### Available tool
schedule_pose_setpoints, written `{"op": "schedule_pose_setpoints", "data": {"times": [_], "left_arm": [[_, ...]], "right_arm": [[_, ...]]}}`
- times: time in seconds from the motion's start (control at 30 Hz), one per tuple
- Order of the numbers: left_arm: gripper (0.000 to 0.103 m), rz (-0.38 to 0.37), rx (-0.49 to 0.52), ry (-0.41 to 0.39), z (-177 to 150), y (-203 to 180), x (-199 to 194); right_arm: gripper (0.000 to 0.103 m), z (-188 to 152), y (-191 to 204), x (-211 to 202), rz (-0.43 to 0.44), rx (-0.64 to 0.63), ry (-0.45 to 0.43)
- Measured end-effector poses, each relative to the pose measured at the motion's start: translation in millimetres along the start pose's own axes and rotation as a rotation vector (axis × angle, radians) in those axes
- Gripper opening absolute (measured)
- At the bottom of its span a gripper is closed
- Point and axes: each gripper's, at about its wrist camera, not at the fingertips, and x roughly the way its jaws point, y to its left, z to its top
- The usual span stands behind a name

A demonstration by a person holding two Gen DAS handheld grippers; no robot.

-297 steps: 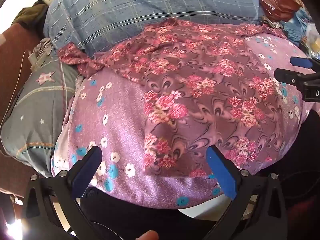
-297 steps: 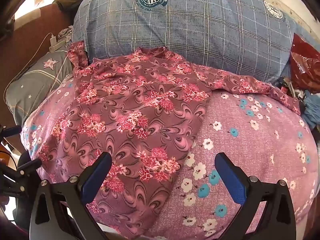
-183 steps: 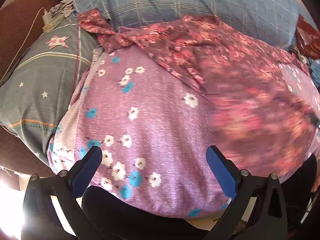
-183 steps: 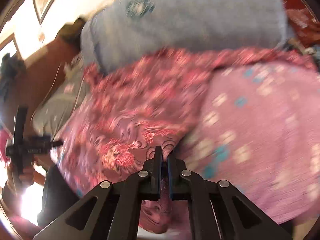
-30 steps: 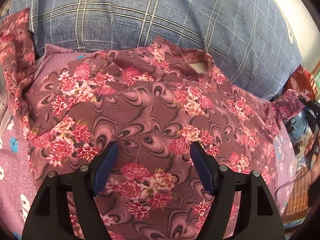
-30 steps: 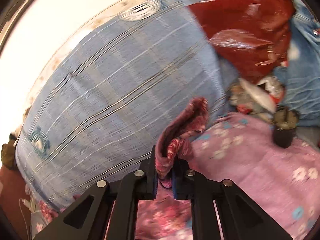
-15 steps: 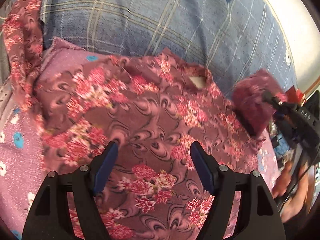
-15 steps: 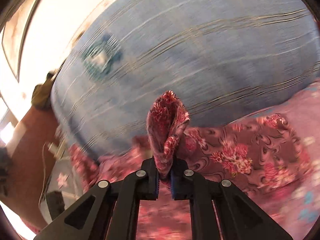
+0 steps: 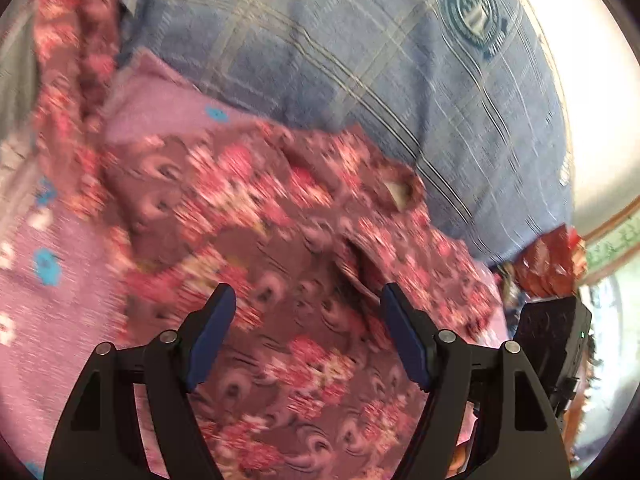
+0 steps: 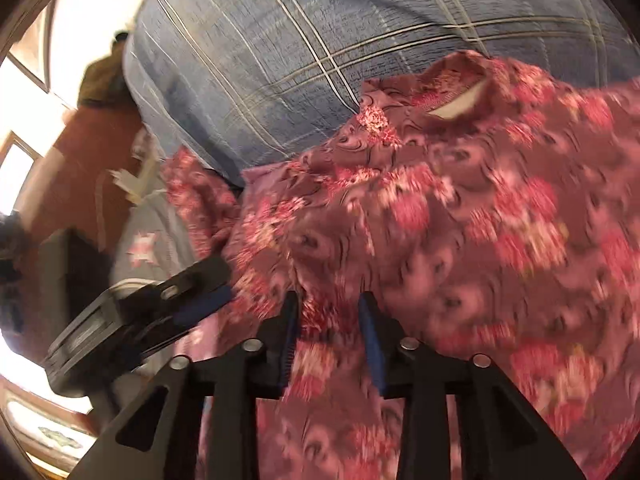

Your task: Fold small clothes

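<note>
Your floral garment (image 9: 288, 264) fills the centre and lower half of the left wrist view, spread over a purple flowered cover (image 9: 48, 288) that shows at the left edge. Its neckline, with a pale label, sits right of centre, touching the blue plaid pillow (image 9: 360, 60) across the top of the frame. Your left gripper (image 9: 306, 332) hovers at the bottom centre with its fingers spread wide, grasping nothing.

In the right wrist view, your right gripper (image 10: 328, 336) sits at the bottom centre, fingers partly parted, with cloth lying between them. Motion blur hides whether the pads pinch it, so I cannot tell.

Right of centre in the left view a flap appears laid inward across the body, so one side looks folded. The other sleeve trails up the upper left edge, unfolded. Judging from this, you are early: that sleeve and the lengthwise folds remain.
</note>
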Motion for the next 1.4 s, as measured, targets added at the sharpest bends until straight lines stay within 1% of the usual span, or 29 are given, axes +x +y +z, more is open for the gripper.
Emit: {"op": "schedule_pose_setpoints", "data": {"times": [0.03, 0.07, 0.1, 0.2, 0.27, 0.3, 0.33, 0.37, 0.4, 0.47, 0.6, 0.63, 0.73, 0.83, 0.9, 0.93, 0.97, 1.0, 1.03, 1.07, 1.1, 1.13, 1.17, 1.2, 1.23, 1.27, 1.3, 1.33, 1.4], "left_arm": [[0.076, -0.02, 0.007, 0.026, -2, -3, 5], [0.078, -0.039, 0.018, 0.055, -5, -7, 12], [0.081, -0.052, 0.024, 0.071, -8, -11, 17], [0.082, -0.101, 0.037, 0.115, -14, -25, 34], [0.082, -0.093, 0.044, 0.121, -17, -32, 44], [0.073, -0.076, 0.044, 0.089, -19, -35, 46], [0.037, -0.061, 0.054, 0.052, -20, -38, 46], [0.014, -0.036, 0.079, 0.025, -20, -41, 46], [0.005, -0.009, 0.097, 0.006, -18, -44, 44], [0.005, 0.016, 0.072, -0.094, -13, -39, 27], [0.005, 0.093, 0.081, -0.264, 1, -31, -14], [0.005, 0.091, 0.078, -0.281, 3, -27, -21], [0.005, 0.06, 0.04, -0.282, 9, -15, -30], [0.005, 0.08, 0.041, -0.286, 10, -10, -30], [0.005, 0.084, 0.039, -0.28, 10, -8, -29], [0.005, 0.084, 0.038, -0.272, 10, -7, -26], [0.005, 0.081, 0.035, -0.264, 11, -6, -24], [0.005, 0.075, 0.03, -0.256, 10, -4, -24], [0.005, 0.074, 0.026, -0.249, 9, -5, -23], [0.005, 0.076, 0.023, -0.233, 9, -6, -18], [0.006, 0.086, 0.025, -0.2, 7, -6, -10], [0.006, 0.116, 0.033, -0.164, 5, -7, -2], [0.006, 0.21, 0.055, -0.115, 4, -8, 12], [0.006, 0.273, 0.077, -0.084, 3, -8, 22], [0.006, 0.318, 0.086, -0.056, 1, -6, 30], [0.006, 0.317, 0.062, -0.028, 0, 0, 35], [0.006, 0.294, 0.035, -0.029, 1, 3, 32], [0.006, 0.267, 0.009, -0.041, 2, 6, 27], [0.006, 0.222, -0.022, -0.126, 4, 7, 5]], "right_arm": [[0.044, -3, -4, -9, 0.008, 0.008, -0.013], [0.046, -8, -10, -22, 0.011, 0.017, -0.033], [0.047, -11, -15, -34, 0.006, 0.022, -0.052], [0.048, -23, -41, -71, -0.037, 0.059, -0.101], [0.048, -25, -61, -91, -0.062, 0.087, -0.13], [0.048, -27, -72, -101, -0.074, 0.11, -0.148], [0.048, -29, -81, -107, -0.08, 0.138, -0.167], [0.048, -29, -91, -115, -0.079, 0.163, -0.18], [0.048, -31, -102, -123, -0.075, 0.199, -0.199], [0.048, -35, -121, -135, -0.057, 0.271, -0.234], [0.053, -36, -154, -151, 0.017, 0.396, -0.3], [0.055, -35, -159, -151, 0.051, 0.428, -0.317], [0.06, -25, -174, -144, 0.167, 0.524, -0.364], [0.063, -12, -182, -126, 0.245, 0.601, -0.377], [0.061, -7, -187, -116, 0.201, 0.659, -0.375], [0.052, -7, -191, -113, 0.179, 0.698, -0.399], [0.049, -5, -194, -112, 0.173, 0.714, -0.421], [0.042, -1, -196, -112, 0.16, 0.72, -0.425], [0.02, 4, -199, -114, 0.144, 0.716, -0.422], [0.002, 9, -200, -121, 0.123, 0.694, -0.44], [0.004, 12, -198, -131, 0.09, 0.657, -0.475], [0.003, 14, -194, -149, 0.049, 0.6, -0.543], [0.003, 13, -194, -159, 0.017, 0.575, -0.571], [0.002, 11, -197, -167, -0.011, 0.577, -0.579], [0.003, 9, -208, -169, -0.03, 0.614, -0.538], [0.008, 5, -215, -171, -0.067, 0.644, -0.498], [0.008, 1, -218, -175, -0.103, 0.655, -0.481], [0.009, -3, -219, -181, -0.119, 0.65, -0.485], [0.011, -5, -209, -195, -0.084, 0.596, -0.555]]}}
